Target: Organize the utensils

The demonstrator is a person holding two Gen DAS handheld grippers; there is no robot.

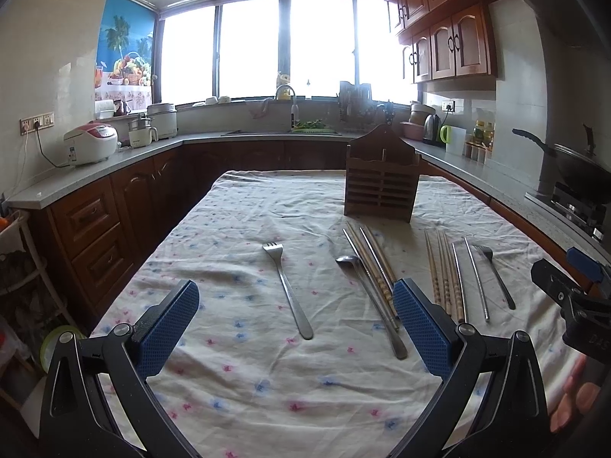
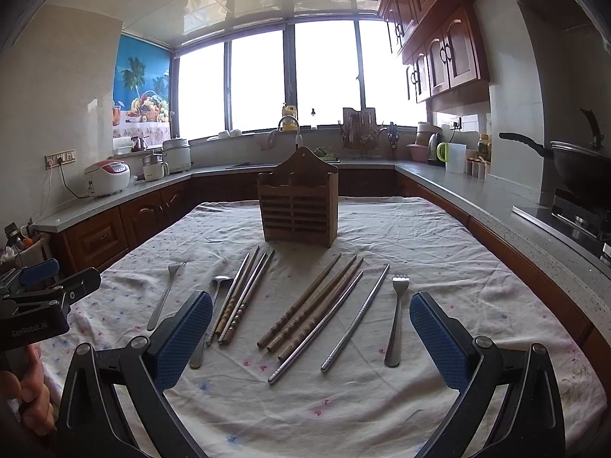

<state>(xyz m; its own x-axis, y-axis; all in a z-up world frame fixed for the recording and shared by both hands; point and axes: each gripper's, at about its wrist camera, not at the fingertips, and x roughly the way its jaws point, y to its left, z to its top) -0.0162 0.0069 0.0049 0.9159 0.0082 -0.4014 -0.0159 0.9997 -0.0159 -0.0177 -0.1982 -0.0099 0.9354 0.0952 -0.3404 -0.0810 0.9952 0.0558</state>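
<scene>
Start of sort: both tongs spread wide, empty, above the bench.

Utensils lie loose on the floral cloth [image 2: 420, 229]; wooden holder [image 2: 298, 206] stands at 12 o'clock. Left tongs [image 1: 296, 328] face the left fork [image 1: 288, 286]; right tongs [image 2: 311, 337] straddle the wooden chopsticks [image 2: 309, 305] and steel chopsticks [image 2: 355, 320]. Judgement: take one item mid-shaft, lift level, drop handle-first into a compartment.

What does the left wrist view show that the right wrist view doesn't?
Only the left wrist view shows the left gripper open, the left fork lying between its fingers.

Only the right wrist view shows the right gripper open, over the right chopsticks and right fork.

Both show the wooden holder, spoon, left chopsticks and tablecloth.
</scene>
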